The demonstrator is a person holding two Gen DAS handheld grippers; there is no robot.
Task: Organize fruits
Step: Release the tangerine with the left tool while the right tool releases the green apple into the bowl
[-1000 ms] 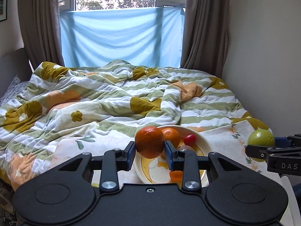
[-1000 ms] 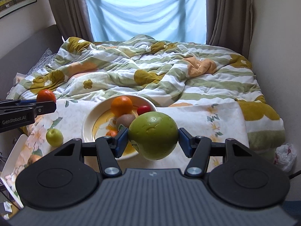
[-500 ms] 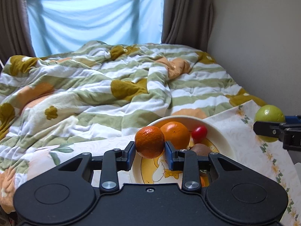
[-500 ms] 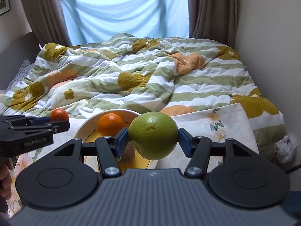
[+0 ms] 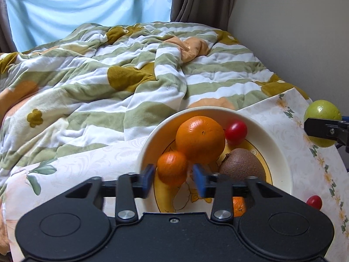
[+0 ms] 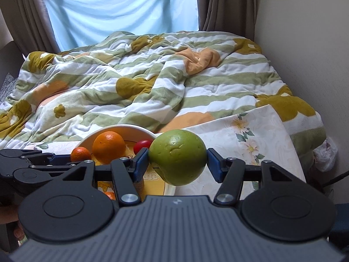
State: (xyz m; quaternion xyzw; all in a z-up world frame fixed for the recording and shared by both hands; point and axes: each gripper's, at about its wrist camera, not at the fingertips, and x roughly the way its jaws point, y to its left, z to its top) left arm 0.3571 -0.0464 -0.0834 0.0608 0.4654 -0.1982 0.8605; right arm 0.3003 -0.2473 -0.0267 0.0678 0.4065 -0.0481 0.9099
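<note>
Where readable, "Lite" on bowl (image 6: 152, 187) floor

A rumpled striped quilt (image 6: 152, 91) covers the bed beneath a blue-draped window (image 6: 122, 11), brown curtains (image 6: 226, 2) alongside.

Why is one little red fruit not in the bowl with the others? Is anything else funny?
Yes, one red cherry tomato lies on the flowered cloth, outside the bowl, while another sits inside. The green fruit has dents in its skin. Nothing looks spilled or broken.
</note>
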